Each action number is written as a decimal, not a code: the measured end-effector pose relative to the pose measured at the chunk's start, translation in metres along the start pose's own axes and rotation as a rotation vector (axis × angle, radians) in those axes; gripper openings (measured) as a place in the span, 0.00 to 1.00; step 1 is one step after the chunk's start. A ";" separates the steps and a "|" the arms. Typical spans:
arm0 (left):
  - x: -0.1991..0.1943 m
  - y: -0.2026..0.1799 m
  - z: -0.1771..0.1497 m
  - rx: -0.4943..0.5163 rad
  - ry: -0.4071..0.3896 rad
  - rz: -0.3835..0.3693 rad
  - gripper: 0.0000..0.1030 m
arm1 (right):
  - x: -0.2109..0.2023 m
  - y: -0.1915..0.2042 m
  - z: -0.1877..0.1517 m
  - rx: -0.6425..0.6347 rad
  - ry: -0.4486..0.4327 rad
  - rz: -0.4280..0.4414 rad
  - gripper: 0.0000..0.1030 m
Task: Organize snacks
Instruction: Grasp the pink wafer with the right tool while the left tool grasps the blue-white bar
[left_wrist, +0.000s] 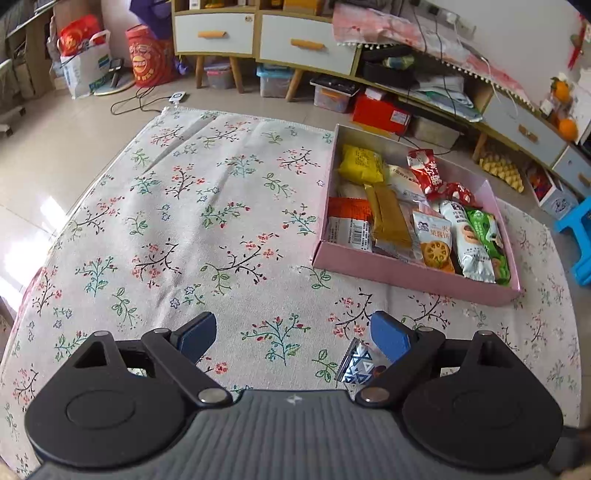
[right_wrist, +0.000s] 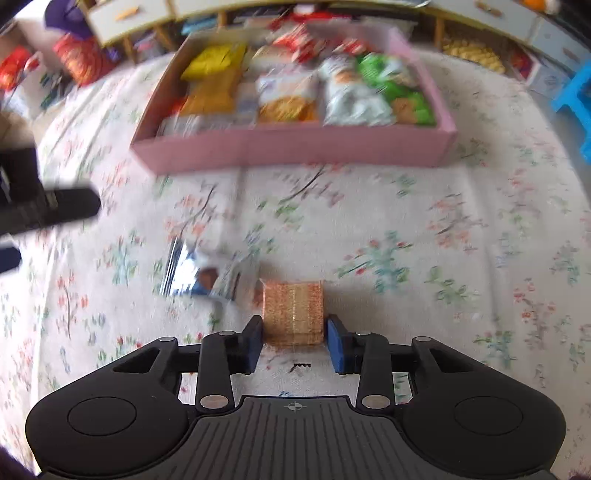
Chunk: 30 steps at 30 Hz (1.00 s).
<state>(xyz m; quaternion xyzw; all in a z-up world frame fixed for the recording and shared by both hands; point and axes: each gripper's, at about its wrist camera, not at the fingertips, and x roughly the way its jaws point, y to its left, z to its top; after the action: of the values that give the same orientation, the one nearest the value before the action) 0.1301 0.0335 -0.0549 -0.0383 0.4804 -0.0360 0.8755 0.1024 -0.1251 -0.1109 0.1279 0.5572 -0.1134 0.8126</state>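
Observation:
A pink box (left_wrist: 406, 273) holding several snack packets sits on the flowered cloth at the right. My left gripper (left_wrist: 291, 325) is open above the cloth with nothing between its fingers. A small blue-and-white triangle-patterned packet (left_wrist: 360, 363) lies just under its right finger. In the blurred right wrist view, my right gripper (right_wrist: 294, 326) is shut on an orange-gold snack packet (right_wrist: 293, 302), a pad against each side. The blue-and-white packet (right_wrist: 207, 273) lies just left of it. The pink box (right_wrist: 295, 147) stands beyond.
The flowered cloth (left_wrist: 207, 206) stretches bare to the left of the box. Low cabinets (left_wrist: 303, 44), storage bins and bags line the floor behind. A blue stool (left_wrist: 580, 236) stands at the right. A dark part of the other gripper (right_wrist: 48, 210) shows at the left edge.

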 end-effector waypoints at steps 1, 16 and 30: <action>0.002 -0.003 -0.001 0.023 0.001 -0.002 0.87 | -0.007 -0.006 0.001 0.023 -0.022 0.003 0.33; 0.049 -0.035 -0.037 0.128 0.249 -0.108 0.84 | -0.050 -0.053 0.007 0.192 -0.191 0.014 0.33; 0.054 -0.044 -0.022 0.258 0.129 -0.117 0.23 | -0.058 -0.060 0.008 0.225 -0.200 0.084 0.33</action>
<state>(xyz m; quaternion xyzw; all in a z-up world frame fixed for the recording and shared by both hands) 0.1390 -0.0162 -0.1073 0.0491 0.5240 -0.1508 0.8368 0.0692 -0.1821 -0.0588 0.2294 0.4514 -0.1531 0.8486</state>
